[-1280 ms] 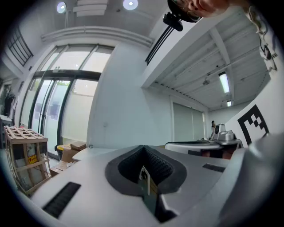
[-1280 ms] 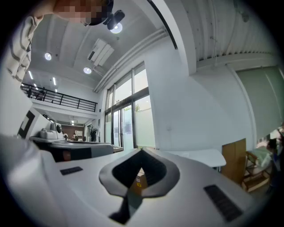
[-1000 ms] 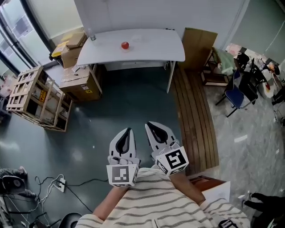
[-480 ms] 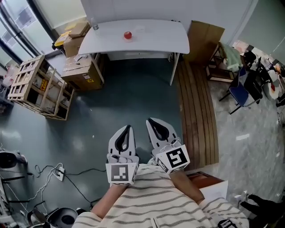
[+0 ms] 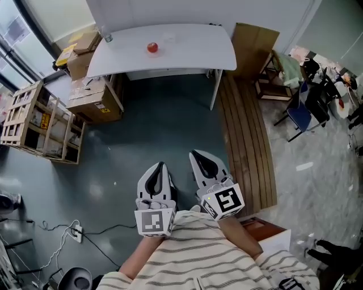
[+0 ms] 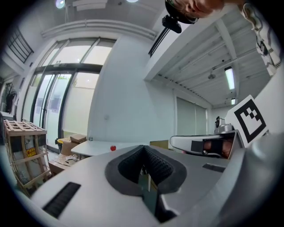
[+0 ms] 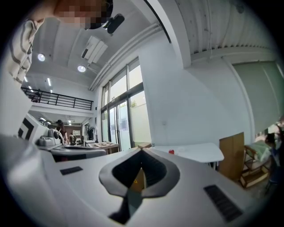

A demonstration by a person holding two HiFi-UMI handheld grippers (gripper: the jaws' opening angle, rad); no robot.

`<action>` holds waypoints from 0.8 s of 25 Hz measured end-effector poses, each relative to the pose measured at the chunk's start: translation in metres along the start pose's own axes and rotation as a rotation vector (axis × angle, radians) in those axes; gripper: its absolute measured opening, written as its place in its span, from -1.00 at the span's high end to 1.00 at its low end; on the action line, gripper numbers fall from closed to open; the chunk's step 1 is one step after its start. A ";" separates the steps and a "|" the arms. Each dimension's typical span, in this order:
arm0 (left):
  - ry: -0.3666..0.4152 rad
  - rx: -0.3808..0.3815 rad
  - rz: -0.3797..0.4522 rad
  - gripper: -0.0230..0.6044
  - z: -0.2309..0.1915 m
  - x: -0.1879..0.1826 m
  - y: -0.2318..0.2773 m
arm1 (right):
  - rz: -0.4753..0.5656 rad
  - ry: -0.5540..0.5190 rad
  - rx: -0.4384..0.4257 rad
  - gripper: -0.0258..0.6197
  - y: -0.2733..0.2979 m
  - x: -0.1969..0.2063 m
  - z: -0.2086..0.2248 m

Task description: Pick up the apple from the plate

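Apple point(image 5: 152, 47) sits on the white table point(image 5: 193, 51) at the far wall, well apart from both grippers. Left gripper point(image 5: 160, 167) and right gripper point(image 5: 199, 156) are side by side just ahead of the person's striped shirt point(image 5: 198, 255) — jaws of each closed together, nothing between them.

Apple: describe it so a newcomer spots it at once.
In the head view, find the white table by the far wall. The apple sits on top, left of centre. It is the only red thing there; the container at the left corner is pale.
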State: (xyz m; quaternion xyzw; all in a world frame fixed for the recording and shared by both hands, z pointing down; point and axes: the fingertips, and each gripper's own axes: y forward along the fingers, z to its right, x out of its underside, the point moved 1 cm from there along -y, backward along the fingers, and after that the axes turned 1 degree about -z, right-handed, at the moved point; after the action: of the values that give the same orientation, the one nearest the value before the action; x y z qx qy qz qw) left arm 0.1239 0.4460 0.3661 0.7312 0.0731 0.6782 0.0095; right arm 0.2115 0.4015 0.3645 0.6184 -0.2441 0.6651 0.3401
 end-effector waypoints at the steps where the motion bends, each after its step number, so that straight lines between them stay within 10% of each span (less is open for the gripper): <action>1: -0.008 0.003 0.003 0.91 -0.009 -0.002 0.012 | -0.001 -0.005 0.006 0.88 0.012 -0.002 0.005; 20: -0.038 0.097 0.052 0.91 -0.157 -0.049 0.187 | 0.009 -0.029 0.076 0.88 0.235 -0.042 0.049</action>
State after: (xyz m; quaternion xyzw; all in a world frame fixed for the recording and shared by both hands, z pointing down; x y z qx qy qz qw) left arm -0.0175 0.2418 0.3508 0.7453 0.0865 0.6597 -0.0420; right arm 0.0663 0.2061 0.3507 0.6393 -0.2261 0.6665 0.3098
